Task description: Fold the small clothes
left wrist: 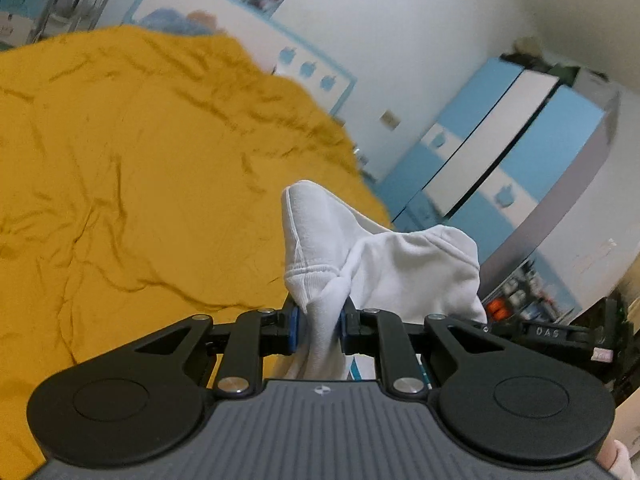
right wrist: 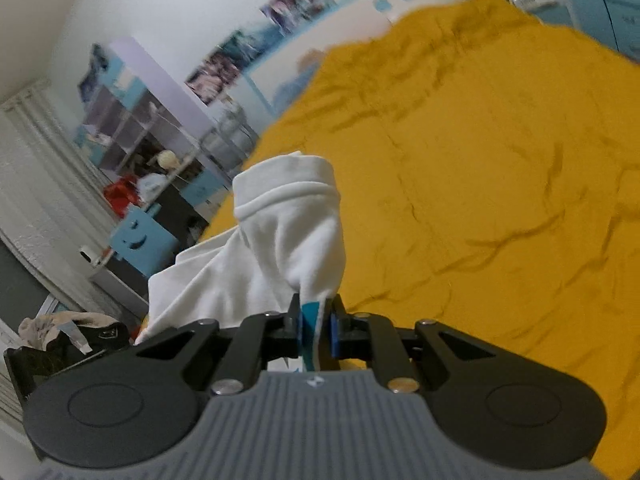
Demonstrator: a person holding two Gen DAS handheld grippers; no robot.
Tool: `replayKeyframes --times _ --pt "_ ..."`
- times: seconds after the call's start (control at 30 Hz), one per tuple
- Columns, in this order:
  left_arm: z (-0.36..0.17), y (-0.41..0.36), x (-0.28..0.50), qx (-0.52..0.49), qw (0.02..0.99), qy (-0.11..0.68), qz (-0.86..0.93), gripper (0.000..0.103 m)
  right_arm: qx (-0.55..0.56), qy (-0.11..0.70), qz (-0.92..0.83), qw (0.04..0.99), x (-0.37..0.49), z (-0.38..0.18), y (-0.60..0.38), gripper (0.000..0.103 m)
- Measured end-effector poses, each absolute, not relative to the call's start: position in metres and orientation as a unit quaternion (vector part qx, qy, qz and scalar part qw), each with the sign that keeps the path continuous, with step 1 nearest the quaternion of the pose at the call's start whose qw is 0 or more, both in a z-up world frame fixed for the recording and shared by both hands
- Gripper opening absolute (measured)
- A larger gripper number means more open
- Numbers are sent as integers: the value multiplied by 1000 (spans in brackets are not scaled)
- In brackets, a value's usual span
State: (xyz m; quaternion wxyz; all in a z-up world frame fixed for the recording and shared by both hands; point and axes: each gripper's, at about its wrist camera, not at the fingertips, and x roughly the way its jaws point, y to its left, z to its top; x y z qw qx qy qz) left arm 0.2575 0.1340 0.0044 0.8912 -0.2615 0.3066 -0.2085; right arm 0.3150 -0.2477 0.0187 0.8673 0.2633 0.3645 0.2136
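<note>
A small white garment (left wrist: 384,256) hangs in the air above a bed with a mustard-yellow cover (left wrist: 140,168). My left gripper (left wrist: 320,326) is shut on a bunched edge of it, and the cloth rises in a peak ahead of the blue pads. In the right wrist view the same white garment (right wrist: 280,232) stands up in a fold, with my right gripper (right wrist: 316,330) shut on its lower edge, where a teal patch shows between the pads. The yellow cover (right wrist: 480,184) spreads wide to the right of it. The garment's lower part is hidden behind both gripper bodies.
A blue and white wardrobe (left wrist: 500,152) stands right of the bed. A shelf unit (right wrist: 140,120) with clutter and a blue box (right wrist: 140,240) stand to the left. Clothes lie heaped on a dark stand (right wrist: 68,332) at the lower left. A white headboard (left wrist: 248,28) lines the wall.
</note>
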Motion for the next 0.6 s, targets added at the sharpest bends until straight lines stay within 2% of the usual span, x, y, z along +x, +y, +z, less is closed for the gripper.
replayKeyframes --times 0.37,0.53,0.6 --pt "-73 148 339 -253 853 425 -169 20 230 429 167 858 404 -62 -220 7" --pt "-97 151 348 -229 844 466 -135 25 219 461 146 847 437 -96 -211 7" --pt "-103 153 350 -224 841 476 -127 30 222 472 137 842 444 -107 -212 8"
